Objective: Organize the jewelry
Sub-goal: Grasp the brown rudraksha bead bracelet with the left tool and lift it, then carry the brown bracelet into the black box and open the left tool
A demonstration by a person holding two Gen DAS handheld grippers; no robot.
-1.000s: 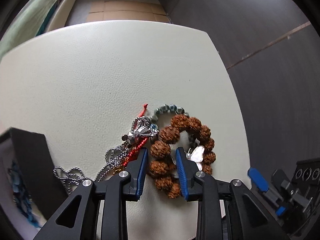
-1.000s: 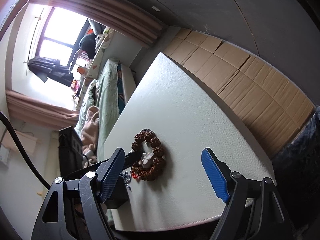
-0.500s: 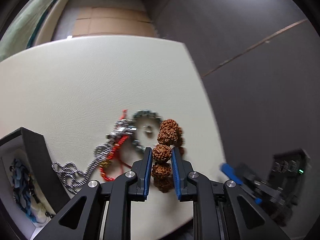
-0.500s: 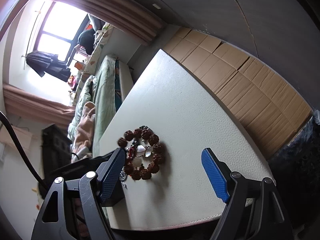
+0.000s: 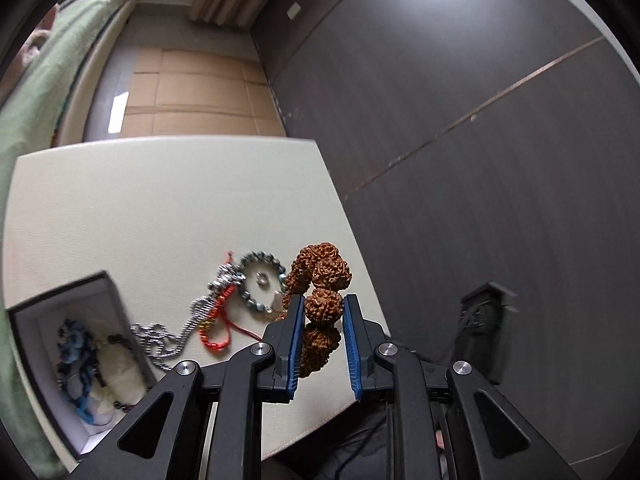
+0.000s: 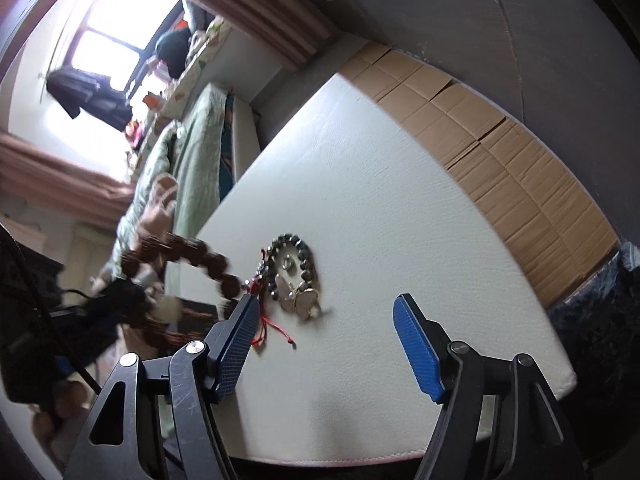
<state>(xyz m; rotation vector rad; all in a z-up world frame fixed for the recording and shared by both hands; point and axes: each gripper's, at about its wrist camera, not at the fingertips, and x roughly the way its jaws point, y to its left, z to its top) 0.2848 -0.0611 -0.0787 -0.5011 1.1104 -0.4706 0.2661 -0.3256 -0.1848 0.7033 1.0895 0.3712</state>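
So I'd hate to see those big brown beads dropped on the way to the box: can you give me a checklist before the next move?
1. Left gripper clamped on the brown seed bracelet: ok, one bead sits between its pads.
2. Bracelet clear of the table: ok, in the right wrist view it hangs in the air.
3. Nothing snagged on it: cannot tell; the other jewelry lies close beneath.
4. Open box has room: cannot tell; blue beads already lie inside.
5. Right gripper out of the way: ok, nothing between its jaws, which are closing.
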